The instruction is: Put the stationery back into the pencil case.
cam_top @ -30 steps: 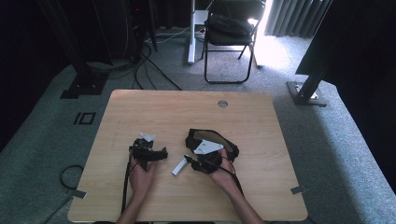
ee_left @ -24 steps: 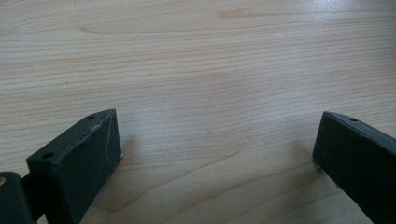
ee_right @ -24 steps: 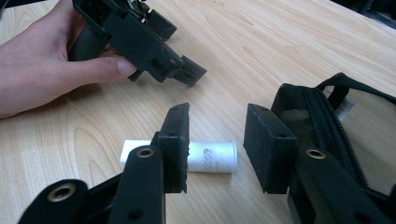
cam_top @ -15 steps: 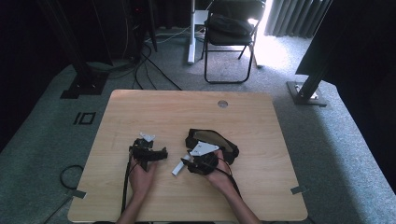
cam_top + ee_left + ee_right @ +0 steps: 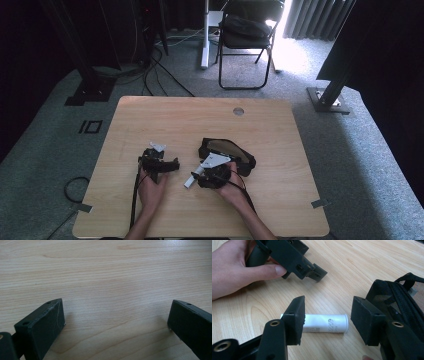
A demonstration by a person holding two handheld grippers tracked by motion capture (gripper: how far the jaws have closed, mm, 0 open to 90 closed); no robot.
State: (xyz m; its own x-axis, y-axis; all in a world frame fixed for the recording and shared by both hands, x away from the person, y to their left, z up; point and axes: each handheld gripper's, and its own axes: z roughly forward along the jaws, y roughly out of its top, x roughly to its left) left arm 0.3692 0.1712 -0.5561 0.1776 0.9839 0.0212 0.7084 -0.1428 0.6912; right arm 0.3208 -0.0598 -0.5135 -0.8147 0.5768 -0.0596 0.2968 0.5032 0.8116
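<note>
Change: right gripper [image 5: 325, 320] has just been opening its jaws; white tube [image 5: 325, 323] lies free between them on the table [image 5: 150, 115].
Left gripper [image 5: 159, 162]: jaws spread wide over bare wood, holding nothing.
White tube: flat on the table, between both grippers, just left of the black mesh pouch [image 5: 227, 150].
Right gripper: jaws apart, pads off the tube.

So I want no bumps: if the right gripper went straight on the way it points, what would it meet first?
Probably the white tube lying on the table just beyond the open right gripper; past that, the left gripper.
</note>
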